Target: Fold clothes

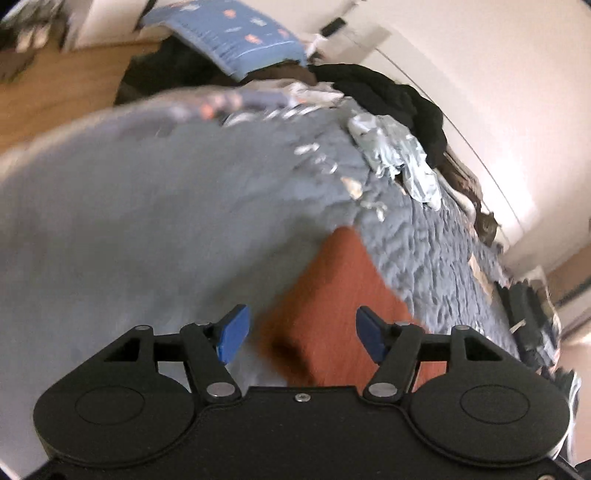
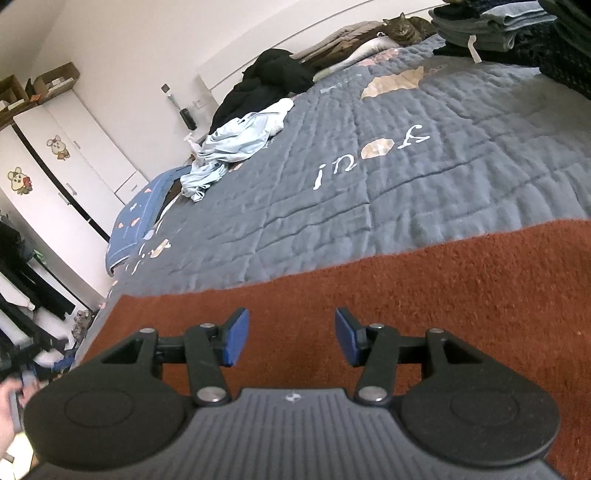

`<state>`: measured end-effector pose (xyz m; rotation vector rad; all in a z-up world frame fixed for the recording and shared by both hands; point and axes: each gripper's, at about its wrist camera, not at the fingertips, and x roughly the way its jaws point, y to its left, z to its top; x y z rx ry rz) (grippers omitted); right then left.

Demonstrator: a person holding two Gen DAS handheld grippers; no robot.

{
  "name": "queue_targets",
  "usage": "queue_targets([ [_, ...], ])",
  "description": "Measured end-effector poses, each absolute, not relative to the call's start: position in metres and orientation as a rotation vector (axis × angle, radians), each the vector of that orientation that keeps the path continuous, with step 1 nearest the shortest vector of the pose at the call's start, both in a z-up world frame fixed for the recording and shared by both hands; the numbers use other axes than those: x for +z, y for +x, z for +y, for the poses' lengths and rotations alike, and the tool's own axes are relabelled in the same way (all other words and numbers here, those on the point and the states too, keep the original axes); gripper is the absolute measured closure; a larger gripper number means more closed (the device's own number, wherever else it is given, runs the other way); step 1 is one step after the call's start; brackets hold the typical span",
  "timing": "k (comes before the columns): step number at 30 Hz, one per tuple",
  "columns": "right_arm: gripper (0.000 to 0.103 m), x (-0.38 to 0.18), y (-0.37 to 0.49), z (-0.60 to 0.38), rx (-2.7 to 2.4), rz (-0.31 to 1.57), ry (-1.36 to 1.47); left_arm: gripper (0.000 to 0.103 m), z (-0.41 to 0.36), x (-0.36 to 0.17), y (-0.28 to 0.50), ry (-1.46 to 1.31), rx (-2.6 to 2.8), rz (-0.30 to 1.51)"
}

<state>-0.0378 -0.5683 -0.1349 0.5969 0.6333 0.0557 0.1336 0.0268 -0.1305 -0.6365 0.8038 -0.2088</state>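
Rust-red cloth [image 2: 424,295] flat on bed [image 2: 369,203], under both claws. Right claw [image 2: 291,341] half open, empty. Left claw [image 1: 301,334] gaping, empty, above cloth corner.

From my left wrist camera the near half of the grey quilt [image 1: 129,221] is smeared by motion blur, so its stitching and the printed patches along its far edge cannot be read, and the rust-red cloth [image 1: 332,295] below my fingers [image 1: 233,334] runs out of sight under the gripper body, with a dark blotch on it too blurred to identify. From my right wrist camera the same rust-red cloth [image 2: 443,295] is cut off by the right and lower edges, the stack of folded clothes [image 2: 491,26] by the top edge, and a hand [image 2: 9,406] at the left edge shows only as a pale blur.
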Motion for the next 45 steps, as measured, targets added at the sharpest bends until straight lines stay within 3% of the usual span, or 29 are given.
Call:
queue_targets([
  [13, 0.052, -0.137, -0.041, -0.563, 0.072, 0.648, 0.588, 0.044, -0.003, -0.170, 0.140, -0.804, -0.120, 0.761],
  [14, 0.052, -0.137, -0.040, -0.563, 0.074, 0.649, 0.590, 0.050, -0.005, -0.169, 0.139, -0.791, -0.110, 0.760],
  [16, 0.052, -0.137, -0.040, -0.562, 0.079, 0.654, 0.591, 0.076, -0.005, -0.169, 0.137, -0.744, -0.070, 0.776],
  [18, 0.052, -0.138, -0.039, -0.562, 0.084, 0.659, 0.591, 0.084, 0.004, -0.168, 0.134, -0.727, -0.045, 0.783],
  [28, 0.052, -0.138, -0.040, -0.561, 0.094, 0.662, 0.601, 0.083, 0.037, -0.145, 0.088, -0.797, -0.156, 0.711],
  [45, 0.052, -0.141, -0.038, -0.558, 0.114, 0.680, 0.607, 0.079, 0.011, -0.168, 0.121, -0.808, -0.133, 0.761],
])
